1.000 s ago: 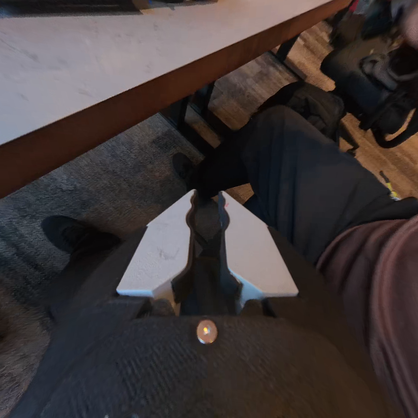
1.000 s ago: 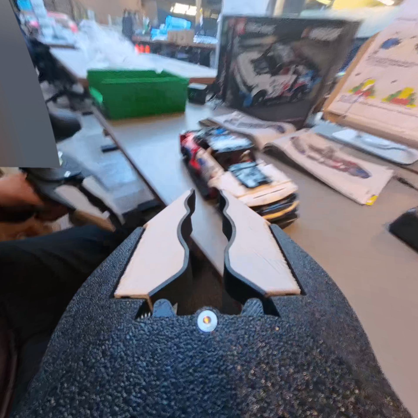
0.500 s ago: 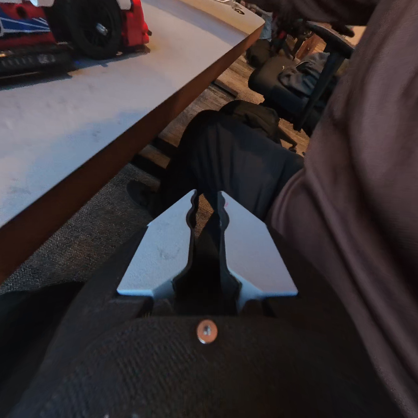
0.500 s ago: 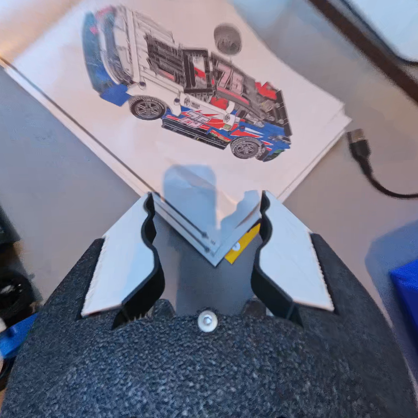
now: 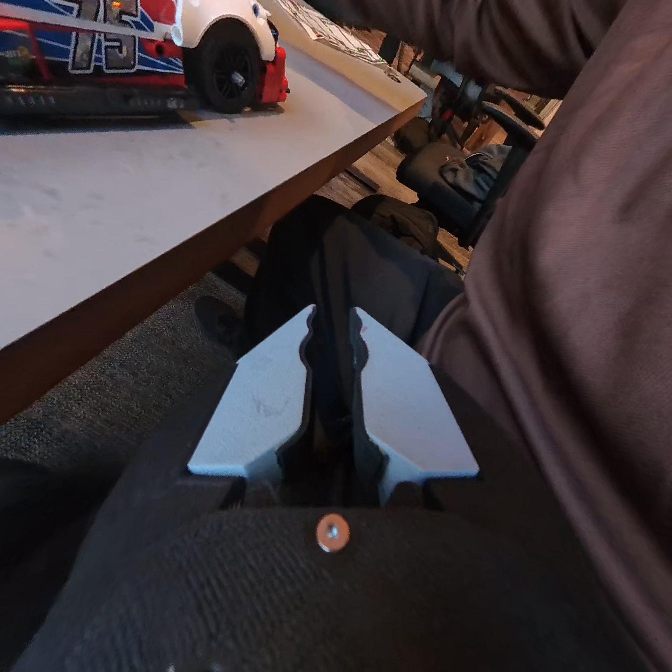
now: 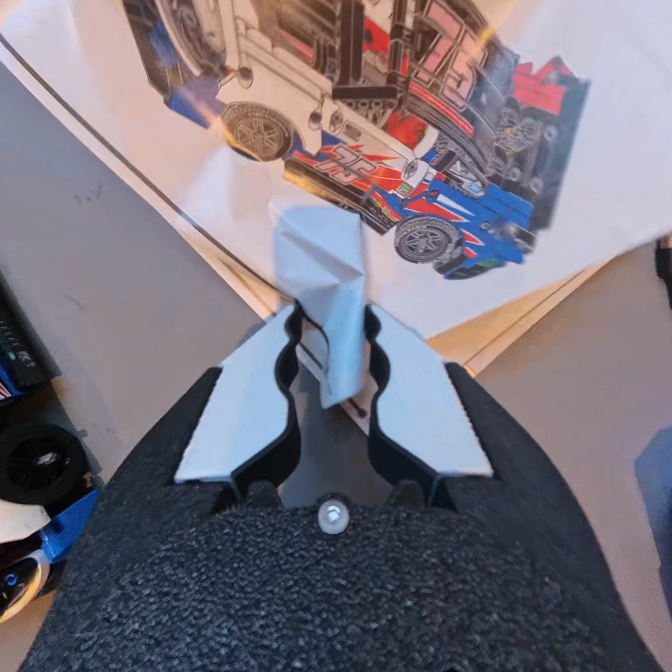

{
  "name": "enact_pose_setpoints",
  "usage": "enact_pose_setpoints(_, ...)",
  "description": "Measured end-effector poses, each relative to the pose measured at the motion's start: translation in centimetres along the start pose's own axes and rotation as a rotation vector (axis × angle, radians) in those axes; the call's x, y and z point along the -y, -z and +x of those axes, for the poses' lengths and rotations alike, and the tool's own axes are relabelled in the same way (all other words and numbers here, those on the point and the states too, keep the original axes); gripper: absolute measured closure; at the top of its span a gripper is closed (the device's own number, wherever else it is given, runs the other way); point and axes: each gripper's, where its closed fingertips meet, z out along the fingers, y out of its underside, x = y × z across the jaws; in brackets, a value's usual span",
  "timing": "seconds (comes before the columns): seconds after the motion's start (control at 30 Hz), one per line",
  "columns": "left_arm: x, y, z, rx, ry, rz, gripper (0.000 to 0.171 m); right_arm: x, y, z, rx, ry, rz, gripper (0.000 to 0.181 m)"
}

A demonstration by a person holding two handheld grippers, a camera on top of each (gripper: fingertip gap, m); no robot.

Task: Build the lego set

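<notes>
right gripper [image 6: 332,320] narrowed, booklet corner [image 6: 327,291] crumpled

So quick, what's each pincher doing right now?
Left gripper: open a little, holding nothing, down below the table edge.
Right gripper: closing on the crumpled page corner of the instruction booklet; a firm pinch cannot be told.

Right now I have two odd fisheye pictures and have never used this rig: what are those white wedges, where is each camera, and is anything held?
Each picture comes from a camera on a hand-held gripper; the white wedges are its two fingers. The left gripper hangs below the table edge over the person's lap, jaws slightly apart, empty. On the table stands the lego car. The right gripper points down at the instruction booklet, its jaws closing around a crumpled page corner; whether they grip it is unclear.
</notes>
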Motion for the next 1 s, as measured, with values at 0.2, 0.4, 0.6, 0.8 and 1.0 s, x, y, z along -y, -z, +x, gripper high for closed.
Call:
enact_pose_setpoints(0.2, -0.4, 0.9, -0.1, 0.003, 0.012, -0.001, 0.158, 2.1, 0.8, -0.4, 0.004, -0.029, 0.043, 0.181)
enact_pose_setpoints(0.4, -0.5, 1.3, -1.1, -0.01, 0.097, 0.036, 0.158, 8.8, 4.5, -2.5, -0.01, 0.07, 0.134, 0.181)
enact_pose_setpoints(0.6, -0.7, 1.9, -2.3, -0.012, 0.181, 0.066, 0.156, 19.9, 7.4, -8.7, 0.014, 0.28, 0.237, 0.179)
enact_pose_setpoints(0.8, -1.9, 2.5, -2.0, 0.041, 0.149, 0.026, 0.155, 24.1, 0.7, -22.4, 0.487, 0.322, 0.205, 0.154)
enact_pose_setpoints(1.0, -3.6, 4.0, -1.6, 0.117, 0.103, -0.014, 0.155, 25.6, 15.5, -21.9, 0.621, 0.305, 0.567, 0.164)
